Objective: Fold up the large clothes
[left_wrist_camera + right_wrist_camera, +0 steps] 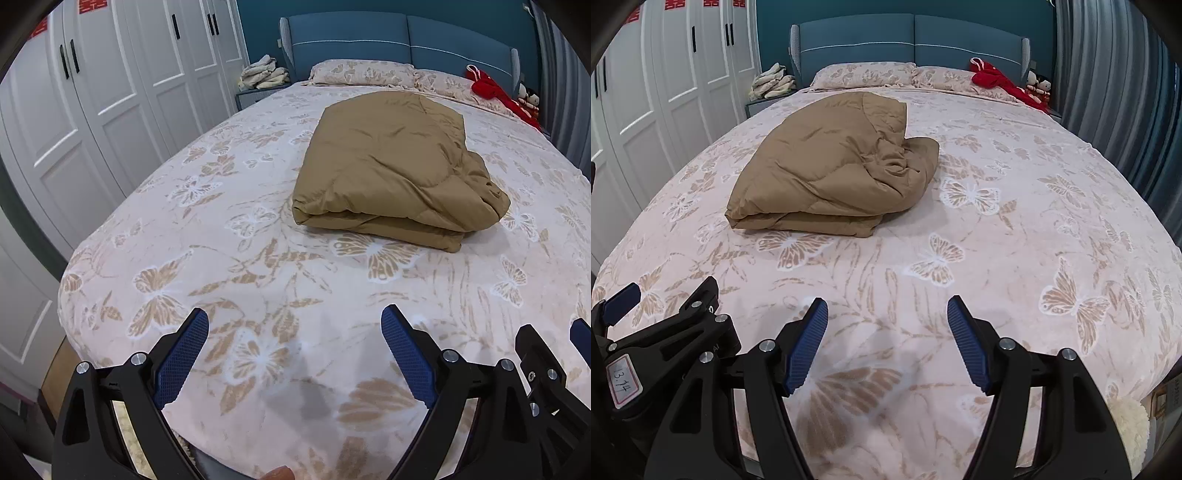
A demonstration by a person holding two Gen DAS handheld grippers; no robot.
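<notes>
Folding looked pretty much done, judging by the pics. Tan quilted puffy garment [397, 166], padded and shiny, sat bundled into a thick stack in the middle of the pink butterfly-print bedspread [258, 280], well apart from both grippers. Near edge layered neatly, right end still lumpy and bunched, so maybe needed one last tuck or a smoothing pass. Hard to call for sure.

Left gripper [295, 354] hung over the foot of the bed, blue ribbed pads spread wide, nothing between them but bedspread below. Right gripper [887, 343] same deal: spread apart, gripping nothing, parked just beside the left one.

Writing-wise: spotted a white sticker with a red border [625, 378] on the left gripper's body in the right wrist view, handwritten, read something like "13.14". Also red paper cutouts [709, 3] on top of the white wardrobe doors [679, 74], cropped, not readable. No brand names anywhere.
</notes>
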